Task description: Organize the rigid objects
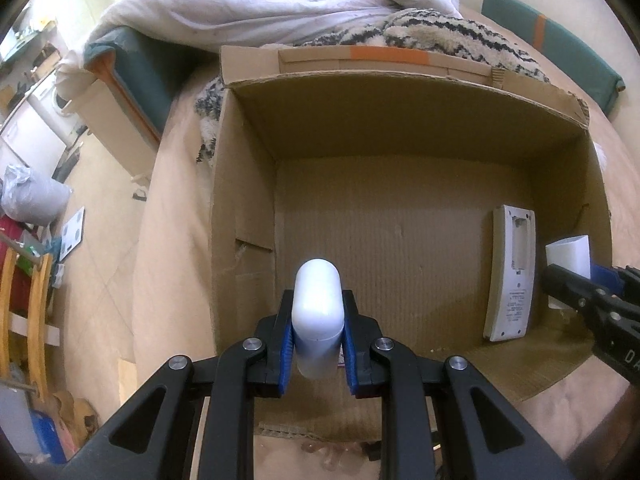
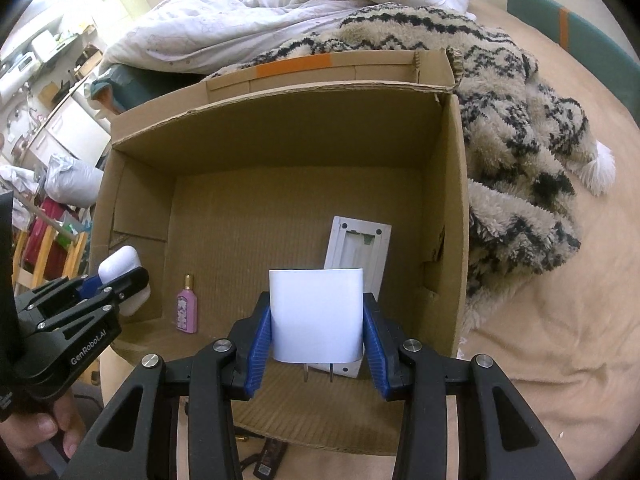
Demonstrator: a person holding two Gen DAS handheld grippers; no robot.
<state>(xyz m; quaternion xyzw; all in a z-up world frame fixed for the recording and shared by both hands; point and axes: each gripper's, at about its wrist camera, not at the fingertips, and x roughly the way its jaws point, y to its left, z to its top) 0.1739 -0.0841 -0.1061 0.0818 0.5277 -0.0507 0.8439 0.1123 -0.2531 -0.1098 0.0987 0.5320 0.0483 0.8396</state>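
Clamped between the left gripper's (image 1: 316, 344) fingers, a smooth white case (image 1: 317, 312) looks light, slippery; right gripper (image 2: 318, 340) pinches a rigid charger (image 2: 316, 314) by its flat sides.

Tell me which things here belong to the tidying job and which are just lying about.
Job things:
- cardboard box
- white case, held in the left gripper
- white plug, held in the right gripper
- white remote on the box floor
- pink bottle on the box floor

Lying about:
- white duvet
- patterned blanket
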